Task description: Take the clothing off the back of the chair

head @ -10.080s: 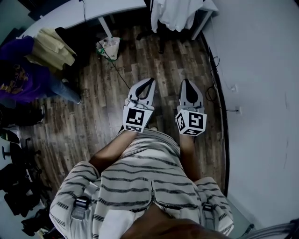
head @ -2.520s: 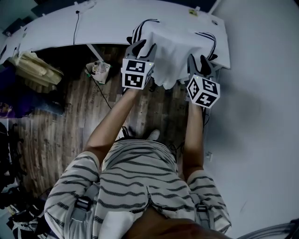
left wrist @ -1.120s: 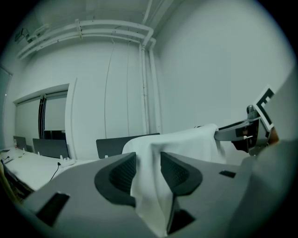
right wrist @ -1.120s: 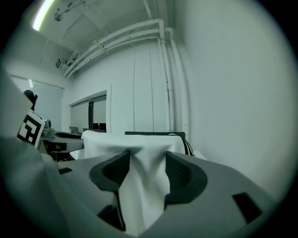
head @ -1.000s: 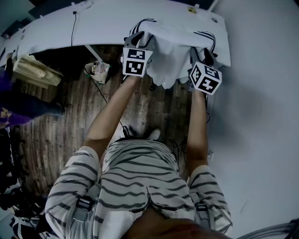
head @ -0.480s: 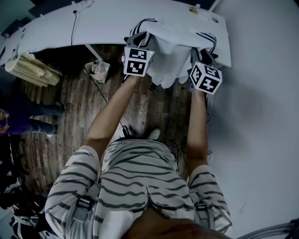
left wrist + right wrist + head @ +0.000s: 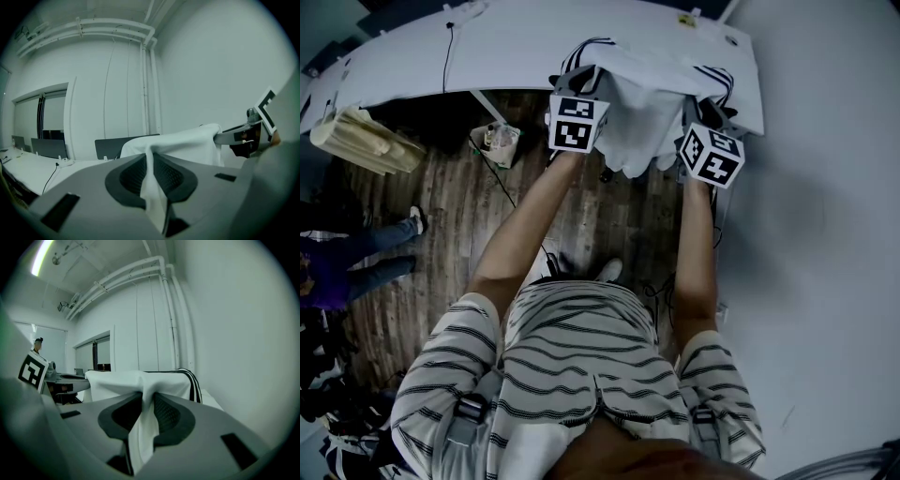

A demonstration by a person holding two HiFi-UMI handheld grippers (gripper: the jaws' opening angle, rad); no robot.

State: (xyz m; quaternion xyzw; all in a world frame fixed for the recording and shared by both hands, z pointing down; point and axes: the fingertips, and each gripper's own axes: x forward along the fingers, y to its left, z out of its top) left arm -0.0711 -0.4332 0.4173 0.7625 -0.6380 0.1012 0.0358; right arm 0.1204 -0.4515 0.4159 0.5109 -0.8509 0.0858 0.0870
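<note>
Left tool (image 7: 577, 82) and right tool (image 7: 705, 111), jaws just closed, clamp the white garment's (image 7: 642, 108) 9 and 3 o'clock edges.

- 2 tools: left tool (image 7: 574, 82), right tool (image 7: 705, 111).
- 2 marker cubes: left cube (image 7: 575, 123), right cube (image 7: 711, 156).
- 2 bare forearms: left forearm (image 7: 525, 220), right forearm (image 7: 696, 244).
- 1 white garment (image 7: 647, 103) with dark stripes.
- 1 long white surface (image 7: 516, 52).
- 1 dark cable (image 7: 448, 52) lying on it.
- 1 pale yellow bundle (image 7: 366, 141).
- 1 small open bag (image 7: 495, 141) on the wooden floor (image 7: 609, 225).
- 1 bystander (image 7: 347, 272) at the left edge.
</note>
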